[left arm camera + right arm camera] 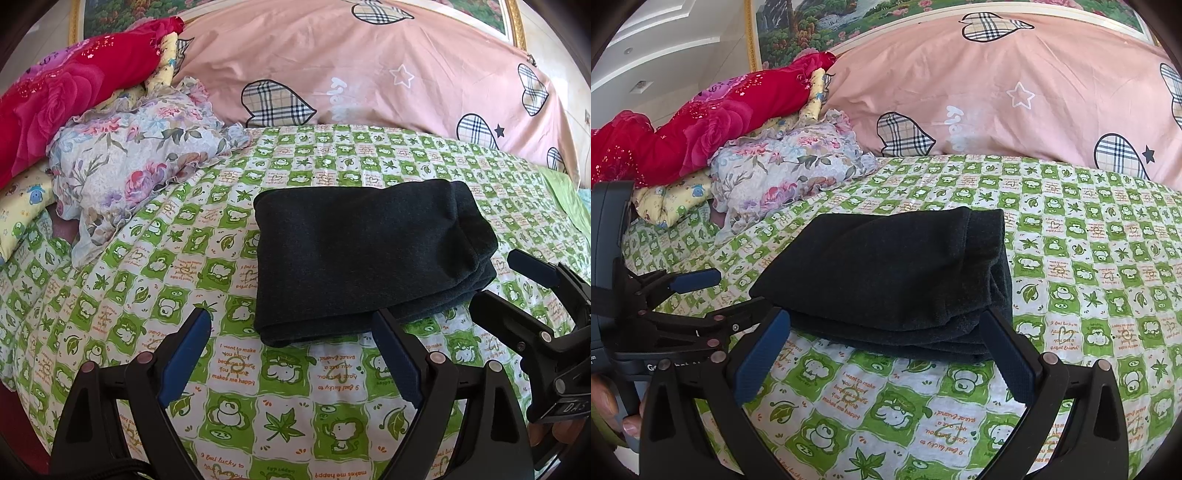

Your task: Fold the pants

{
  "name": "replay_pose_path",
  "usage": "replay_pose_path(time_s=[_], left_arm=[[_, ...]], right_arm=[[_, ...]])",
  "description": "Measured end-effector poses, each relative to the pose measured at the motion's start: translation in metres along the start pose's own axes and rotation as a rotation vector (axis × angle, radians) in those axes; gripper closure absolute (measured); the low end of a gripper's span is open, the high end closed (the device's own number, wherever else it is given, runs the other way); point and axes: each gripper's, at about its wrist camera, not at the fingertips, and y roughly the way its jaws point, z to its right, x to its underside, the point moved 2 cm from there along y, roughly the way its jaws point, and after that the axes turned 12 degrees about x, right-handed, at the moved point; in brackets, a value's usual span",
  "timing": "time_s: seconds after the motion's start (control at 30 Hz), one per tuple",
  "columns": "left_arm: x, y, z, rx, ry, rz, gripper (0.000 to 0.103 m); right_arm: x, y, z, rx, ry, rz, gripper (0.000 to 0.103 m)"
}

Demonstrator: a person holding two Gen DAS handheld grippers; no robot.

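Note:
The dark pants lie folded into a thick rectangular stack on the green and white patterned bed sheet. They also show in the right wrist view. My left gripper is open and empty, just in front of the stack's near edge. My right gripper is open and empty, its fingers at the stack's near edge, one on each side. The right gripper also shows at the right of the left wrist view. The left gripper shows at the left of the right wrist view.
A large pink quilt with plaid hearts lies along the back. A floral cloth, a red blanket and a yellow pillow are piled at the back left. A framed painting hangs behind.

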Motion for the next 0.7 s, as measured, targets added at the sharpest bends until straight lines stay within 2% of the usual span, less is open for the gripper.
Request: replay_pose_path(time_s=[0.7], left_arm=[[0.0018,-0.0005,-0.0012,-0.002,0.004,0.001,0.013]], right_arm=[[-0.0003,0.0007,0.0017,-0.003,0.002,0.003,0.001]])
